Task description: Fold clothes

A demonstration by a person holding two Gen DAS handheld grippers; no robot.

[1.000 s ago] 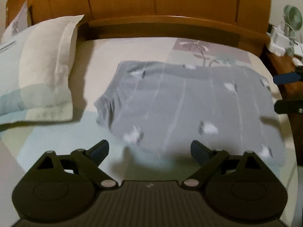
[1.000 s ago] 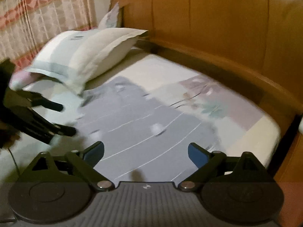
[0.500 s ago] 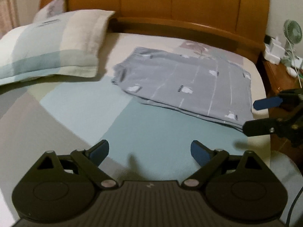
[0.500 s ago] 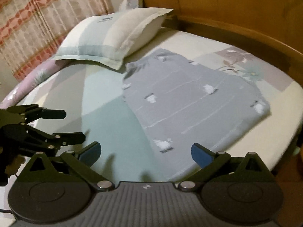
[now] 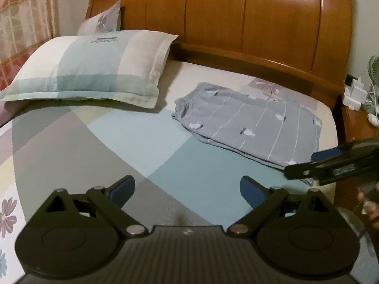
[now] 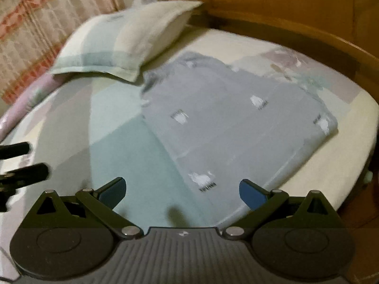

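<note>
my left tool [image 5: 187, 189] and right tool [image 6: 182, 190] both hang open and empty over the bed [image 5: 142, 127]; the grey garment [image 5: 251, 120] lies folded flat beside the pillow [image 5: 94, 66], so i judge it finished.

A bed fills both views, its sheet [image 5: 99, 142] patched in pale blue, grey and cream, with purple flowers printed at the lower left of the left wrist view. A glossy wooden headboard [image 5: 248, 19] rises across the top, catching a bright glare of room light. A striped pillow [image 5: 90, 66] lies at the upper left, a smaller flowered pillow [image 5: 101, 22] behind it. A pink patterned curtain [image 5: 21, 23] hangs at the far left. At the right edge, a wooden nightstand [image 5: 355, 123] holds a small green fan [image 5: 374, 68] and white chargers [image 5: 354, 92].
</note>
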